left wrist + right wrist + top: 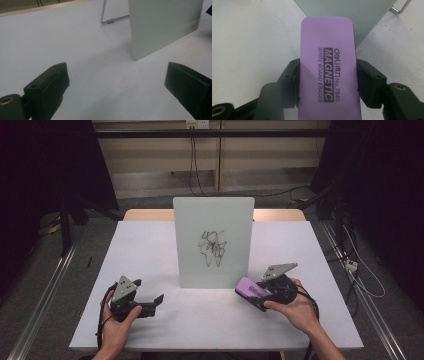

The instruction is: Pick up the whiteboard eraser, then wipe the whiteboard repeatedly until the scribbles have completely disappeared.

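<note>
right fingers (368, 85) pinch purple eraser (329, 67), left gripper (117, 87) spread, idle — next: press eraser to scribble (212, 247) on whiteboard (200, 215) — wipe.

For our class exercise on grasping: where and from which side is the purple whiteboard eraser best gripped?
Across its two long edges at mid-length, coming from its rear short end, as the right claw grips the eraser. It is long and flat, and this leaves its front end free toward the scribbled whiteboard.
</note>
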Available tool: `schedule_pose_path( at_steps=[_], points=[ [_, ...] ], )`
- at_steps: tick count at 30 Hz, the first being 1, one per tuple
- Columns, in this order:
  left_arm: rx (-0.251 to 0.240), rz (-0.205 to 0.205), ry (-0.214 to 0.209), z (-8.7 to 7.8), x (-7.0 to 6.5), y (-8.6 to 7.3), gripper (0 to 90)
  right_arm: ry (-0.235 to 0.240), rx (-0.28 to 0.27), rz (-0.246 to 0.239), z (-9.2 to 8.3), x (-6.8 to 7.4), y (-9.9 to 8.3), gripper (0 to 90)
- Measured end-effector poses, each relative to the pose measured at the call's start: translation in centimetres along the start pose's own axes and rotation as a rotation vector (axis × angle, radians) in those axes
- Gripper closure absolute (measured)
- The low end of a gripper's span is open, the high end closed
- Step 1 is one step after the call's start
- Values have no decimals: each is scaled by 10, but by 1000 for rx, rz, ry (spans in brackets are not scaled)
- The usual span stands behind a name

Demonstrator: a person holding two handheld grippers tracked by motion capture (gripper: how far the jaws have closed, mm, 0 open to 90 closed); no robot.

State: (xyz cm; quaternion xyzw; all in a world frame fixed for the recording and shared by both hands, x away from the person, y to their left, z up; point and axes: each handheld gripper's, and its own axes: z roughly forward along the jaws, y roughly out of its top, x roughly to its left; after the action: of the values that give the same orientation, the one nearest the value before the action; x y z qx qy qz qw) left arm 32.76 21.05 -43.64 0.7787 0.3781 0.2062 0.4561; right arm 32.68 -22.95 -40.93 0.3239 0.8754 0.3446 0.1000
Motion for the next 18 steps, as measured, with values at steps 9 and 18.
schedule_pose_path(
  at_steps=[9,18],
  points=[
    [2,1,-9,3,-2,1,53,-16,-93,-7,-10,0,2,416],
    [9,4,-25,6,1,1,53,-2,-124,-33,-12,5,13,416]
  ],
)
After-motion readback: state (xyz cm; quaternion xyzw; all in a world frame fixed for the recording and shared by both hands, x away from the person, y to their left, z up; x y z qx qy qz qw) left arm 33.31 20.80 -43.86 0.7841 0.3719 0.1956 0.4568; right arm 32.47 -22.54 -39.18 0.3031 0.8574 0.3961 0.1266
